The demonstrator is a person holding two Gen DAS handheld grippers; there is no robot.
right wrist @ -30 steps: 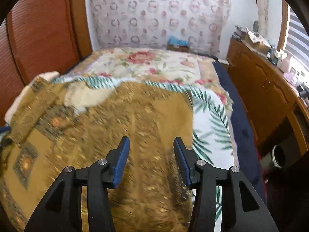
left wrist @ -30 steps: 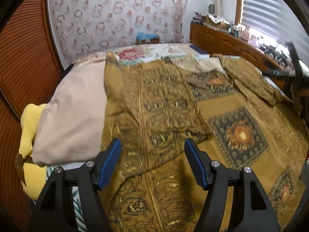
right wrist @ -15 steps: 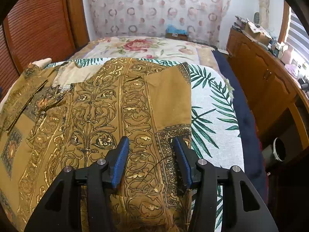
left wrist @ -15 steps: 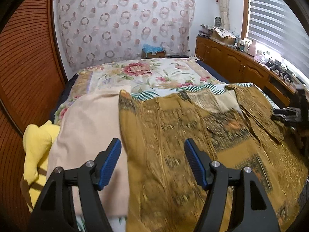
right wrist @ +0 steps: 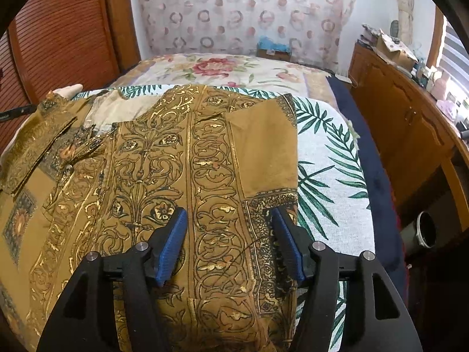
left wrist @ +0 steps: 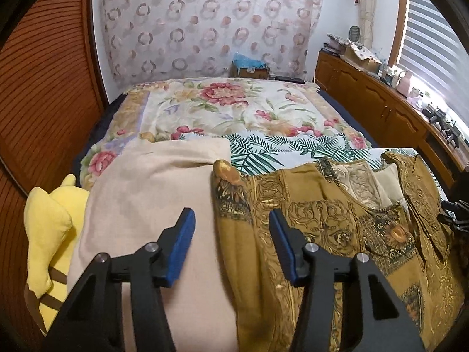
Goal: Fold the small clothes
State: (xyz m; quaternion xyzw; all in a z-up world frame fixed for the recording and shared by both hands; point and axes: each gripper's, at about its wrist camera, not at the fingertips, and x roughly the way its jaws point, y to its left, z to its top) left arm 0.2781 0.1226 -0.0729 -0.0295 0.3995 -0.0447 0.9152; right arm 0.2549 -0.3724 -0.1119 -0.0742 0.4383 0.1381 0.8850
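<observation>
1. The mustard-gold patterned garment (right wrist: 181, 176) lay spread flat on the bed, over a white cloth printed with green palm leaves (right wrist: 328, 176).
2. The right tongs (right wrist: 228, 240) hung just above the garment's near right part, close to its right edge. Their jaws had just been opening and stood apart with the fabric lying flat under the gap, neither blue pad pressing on it.
3. The left tongs (left wrist: 231, 243) hung over the garment's left edge (left wrist: 234, 234), where it lay beside a beige cloth (left wrist: 152, 205). Their jaws had just been closing yet stood partly apart, gripping nothing; the left pad showed over the beige cloth and the right pad over the gold fabric.
4. In the left wrist view, the garment's collar and pale inner lining (left wrist: 360, 182) showed towards the far right, with a folded flap beside it.
5. A yellow plush toy (left wrist: 49, 228) lay at the left of the beige cloth, against the slatted wooden wall.
6. Beyond the palm-leaf cloth, a floral bedspread (left wrist: 222, 105) covered the far part of the bed.
7. A wooden cabinet (right wrist: 404, 117) ran along the right side, its top crowded with small items too small to tell apart.
</observation>
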